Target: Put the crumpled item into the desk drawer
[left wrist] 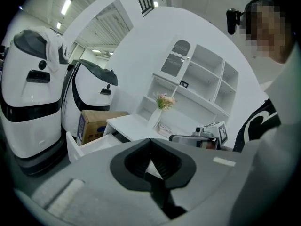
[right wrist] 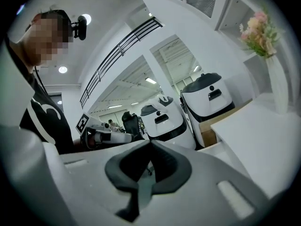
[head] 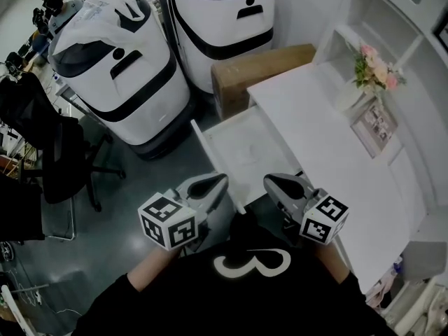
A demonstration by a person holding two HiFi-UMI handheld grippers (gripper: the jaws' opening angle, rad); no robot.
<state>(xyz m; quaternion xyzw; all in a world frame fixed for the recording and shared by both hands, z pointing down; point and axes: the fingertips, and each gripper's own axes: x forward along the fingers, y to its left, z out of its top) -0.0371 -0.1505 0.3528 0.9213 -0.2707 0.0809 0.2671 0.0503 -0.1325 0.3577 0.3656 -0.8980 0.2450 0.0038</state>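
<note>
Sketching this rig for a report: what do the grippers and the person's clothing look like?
Both the left gripper and right gripper are pale grey with dark tapered jaws. Each carries a white cube of black square markers. The person wears a black top with a white looped mark.

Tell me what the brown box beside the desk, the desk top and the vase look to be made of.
The brown box looks like cardboard: matte tan faces with folded edges. The desk top looks like smooth white board, probably painted or laminated wood, judging by its even colour and faint sheen. The vase is white, possibly ceramic or plastic; it is too small to tell.
</note>
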